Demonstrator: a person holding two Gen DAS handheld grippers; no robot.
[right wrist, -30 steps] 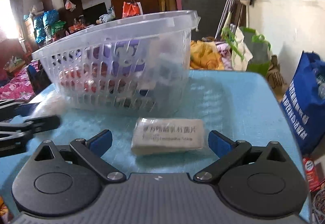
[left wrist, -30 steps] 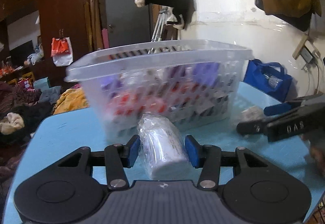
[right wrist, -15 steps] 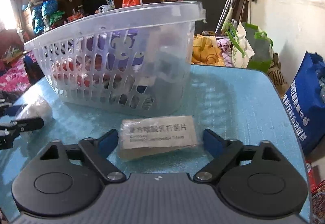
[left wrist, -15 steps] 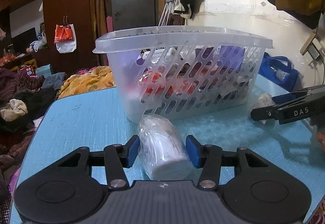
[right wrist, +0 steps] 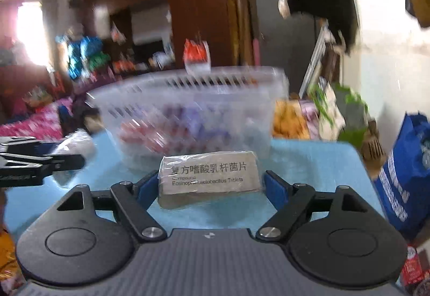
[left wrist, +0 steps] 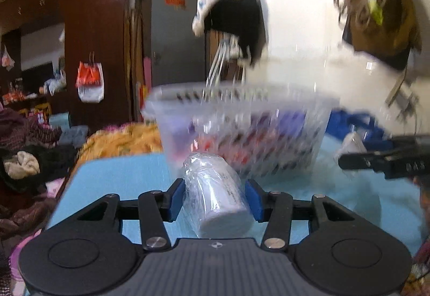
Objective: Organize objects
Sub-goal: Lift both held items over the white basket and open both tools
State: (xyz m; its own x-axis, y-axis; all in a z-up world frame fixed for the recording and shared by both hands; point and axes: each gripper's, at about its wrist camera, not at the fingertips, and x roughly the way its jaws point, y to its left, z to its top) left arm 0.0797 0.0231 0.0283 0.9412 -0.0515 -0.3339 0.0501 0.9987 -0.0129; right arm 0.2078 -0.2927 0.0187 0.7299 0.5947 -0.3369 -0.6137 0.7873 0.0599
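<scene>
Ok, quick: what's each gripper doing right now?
Left gripper: shut on the wrapped white bottle.
Right gripper: shut on the tablet box.

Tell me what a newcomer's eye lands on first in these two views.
First, the clear plastic slotted basket, packed with red and purple packets, on the light blue table. In front of it, the left hand-held gripper clamps a white plastic-wrapped bottle. In the other view, the right hand-held gripper holds a grey wrapped tablet box with black lettering, lifted off the table.
</scene>
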